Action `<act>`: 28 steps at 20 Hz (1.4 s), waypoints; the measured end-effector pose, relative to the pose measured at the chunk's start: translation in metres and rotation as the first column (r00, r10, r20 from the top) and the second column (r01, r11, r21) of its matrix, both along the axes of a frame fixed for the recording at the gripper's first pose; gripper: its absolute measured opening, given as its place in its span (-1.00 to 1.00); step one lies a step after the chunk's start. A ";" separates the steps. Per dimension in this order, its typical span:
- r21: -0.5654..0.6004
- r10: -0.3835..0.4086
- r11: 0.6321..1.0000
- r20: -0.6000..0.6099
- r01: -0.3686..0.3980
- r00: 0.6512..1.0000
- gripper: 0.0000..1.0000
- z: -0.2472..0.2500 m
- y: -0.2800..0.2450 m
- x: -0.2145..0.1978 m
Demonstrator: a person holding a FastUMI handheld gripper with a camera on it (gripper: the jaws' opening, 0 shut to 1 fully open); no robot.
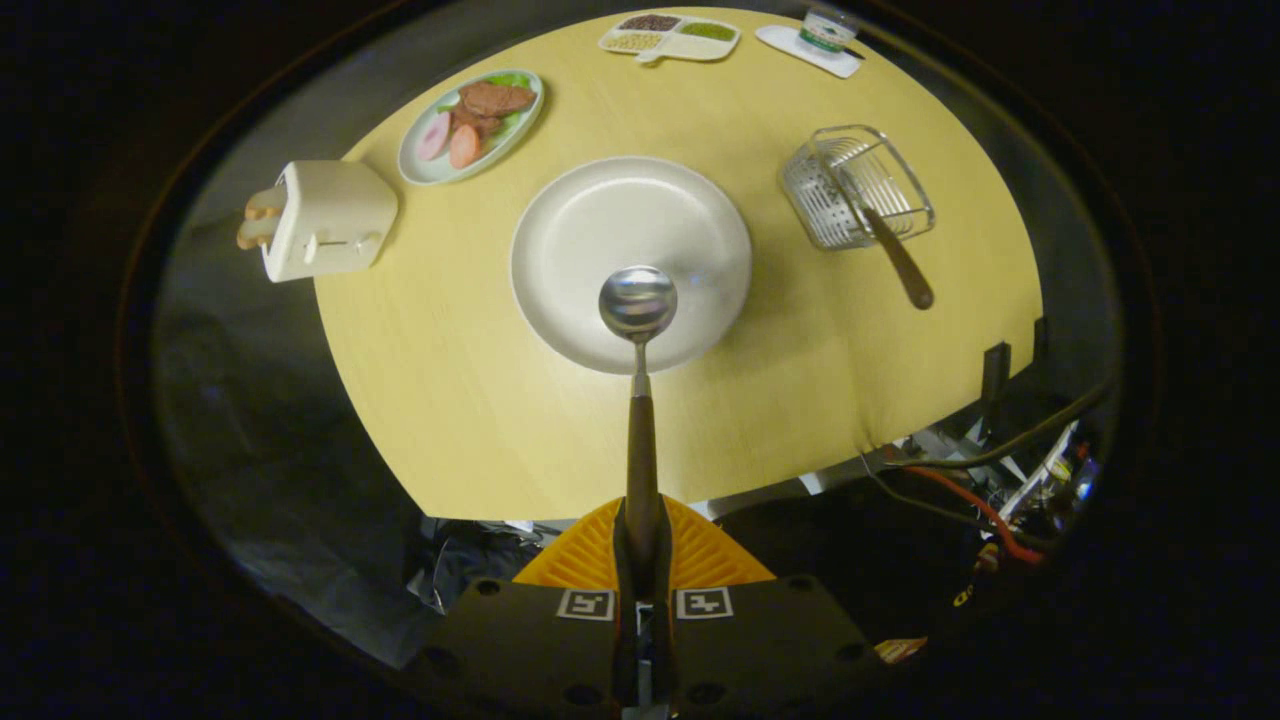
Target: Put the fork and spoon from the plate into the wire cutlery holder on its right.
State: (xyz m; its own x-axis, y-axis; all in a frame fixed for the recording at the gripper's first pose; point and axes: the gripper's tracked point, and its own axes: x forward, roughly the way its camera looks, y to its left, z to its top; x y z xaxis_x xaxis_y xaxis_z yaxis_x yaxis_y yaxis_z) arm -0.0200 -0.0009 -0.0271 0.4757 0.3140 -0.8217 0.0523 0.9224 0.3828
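Okay, left to right: toaster [325, 218] sits at about 10 o'clock from the plate [600, 215], food dish [470, 125] at 11, divided snack tray [670, 38] and a coaster with a cup [822, 38] at 12 to 1; none of them lie on the path. Gripper [641, 535] is clenched on the spoon [639, 380]: both fingers pinch the wooden handle near its end, bowl pointing straight ahead and hanging over the plate's near half, apparently lifted clear of it. Wire cutlery holder [858, 185] sits at 3 o'clock from the plate, tipped toward the camera, one wooden-handled utensil [898, 262] already in it, handle sticking out toward 5 o'clock; likely the fork, head hidden by the wire. For this step: swing right keeping the spoon high, come in over the holder's open mouth, tilt bowl-down, enter on the side away from the protruding handle so the two don't clash. Long lever, end grip, so move slowly to stop it pivoting in the pinch, and release only once the bowl is well inside the wire.
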 end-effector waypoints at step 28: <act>0.165 -0.198 0.963 -0.108 0.214 0.974 -0.29 0.012 -0.133 0.083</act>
State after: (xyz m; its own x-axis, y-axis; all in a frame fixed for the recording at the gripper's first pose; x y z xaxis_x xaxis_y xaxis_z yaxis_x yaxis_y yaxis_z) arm 0.0634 -0.1338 -0.0149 0.4717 0.3594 -0.8052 0.2757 0.8072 0.5219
